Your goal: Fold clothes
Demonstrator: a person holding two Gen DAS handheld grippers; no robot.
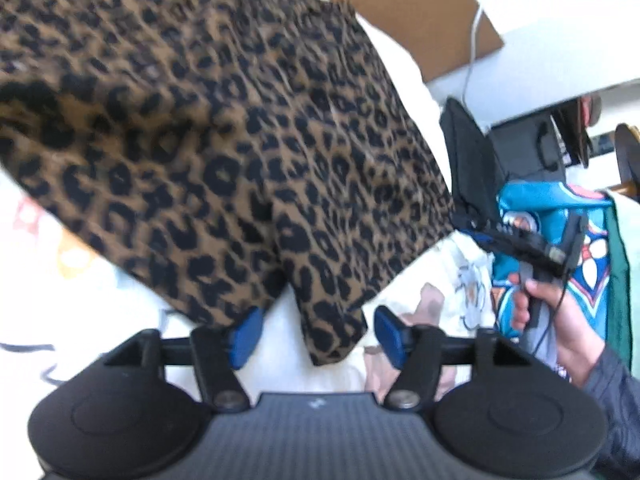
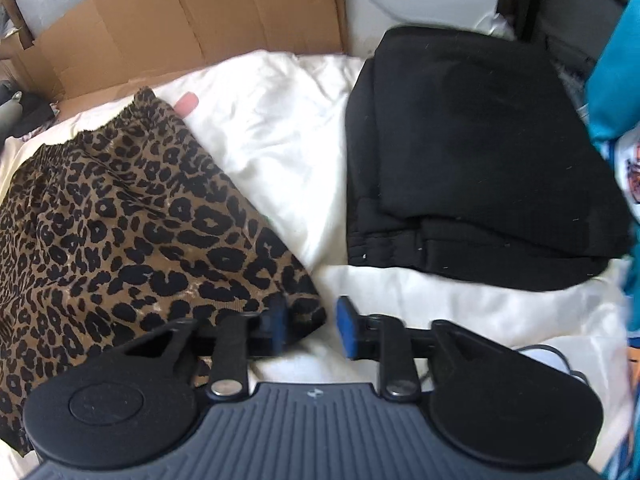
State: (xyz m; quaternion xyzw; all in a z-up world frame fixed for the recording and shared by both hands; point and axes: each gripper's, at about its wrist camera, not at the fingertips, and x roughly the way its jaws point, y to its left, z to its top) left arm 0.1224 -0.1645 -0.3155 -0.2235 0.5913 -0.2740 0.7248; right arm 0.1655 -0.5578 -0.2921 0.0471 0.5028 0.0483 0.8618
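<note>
Leopard skirt (image 2: 132,216) is lying on a white sheet (image 2: 280,152), taking up the whole 9 o'clock side of the right wrist view, with its gathered waistband up toward 11 o'clock. Not totally sure it's a skirt tbh, could be shorts, the frame's pretty blurry. In the left wrist view the same fabric fills everything from 9 to 1 o'clock, and its bottom corner hangs down toward 6 o'clock.

Left claw (image 1: 318,336) is spread wide. The corner of the leopard cloth sits loose between the blue pads (image 1: 248,330), with white sheet showing on either side of it, so nothing's pinched.

Right claw (image 2: 310,326) is partway apart. The near edge of the skirt laps around its left pad, but the right pad is over bare sheet, so no pinch there either.

Folded black garment (image 2: 476,164) sits at 1 to 3 o'clock in the right wrist view, well apart from the skirt, with sheet between them. Flattened cardboard (image 2: 180,28) is propped up at 11 to 12 o'clock behind the bed. Teal printed cloth (image 2: 612,92) hugs the 3 o'clock edge.

From the left wrist view you can also see a hand (image 1: 548,320) at 4 o'clock gripping the other claw's handle.
</note>
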